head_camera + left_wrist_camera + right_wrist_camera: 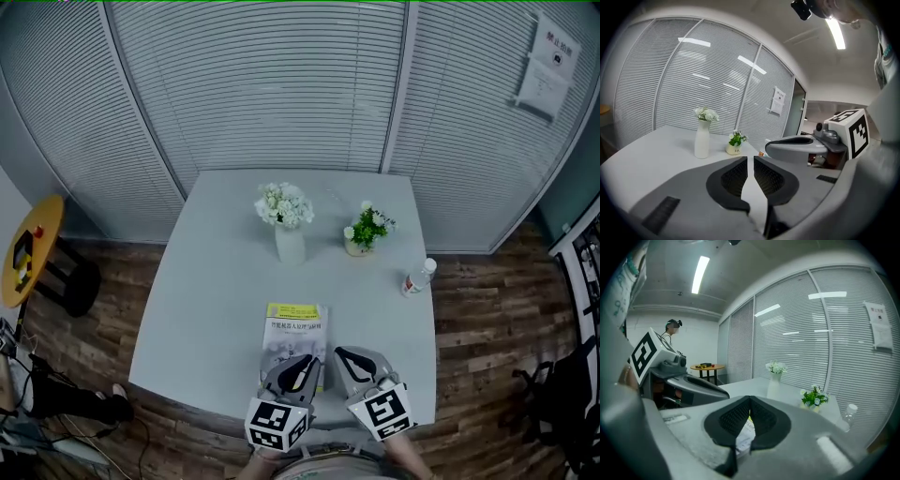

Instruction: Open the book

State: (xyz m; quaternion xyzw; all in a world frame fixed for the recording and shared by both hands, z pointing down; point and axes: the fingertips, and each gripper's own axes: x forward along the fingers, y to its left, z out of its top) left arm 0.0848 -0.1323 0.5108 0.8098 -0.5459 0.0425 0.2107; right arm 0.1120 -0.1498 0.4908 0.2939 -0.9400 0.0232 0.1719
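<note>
The book [295, 342], closed, with a yellow band at its far end and a pale cover, lies on the grey table [216, 281] near the front edge. My left gripper [307, 358] hangs over the book's near end. In the left gripper view its jaws [751, 159] stand a narrow slit apart with nothing between them. My right gripper [339, 352] sits just right of it, by the book's right edge. In the right gripper view its tips [749, 399] meet, and the book's printed cover [744, 437] shows below them.
A white vase of white flowers [286, 225] and a small potted plant [366, 230] stand mid-table. A plastic bottle [419, 277] is near the right edge. A yellow round side table [28, 248] stands at the left. A person [671, 331] stands far off.
</note>
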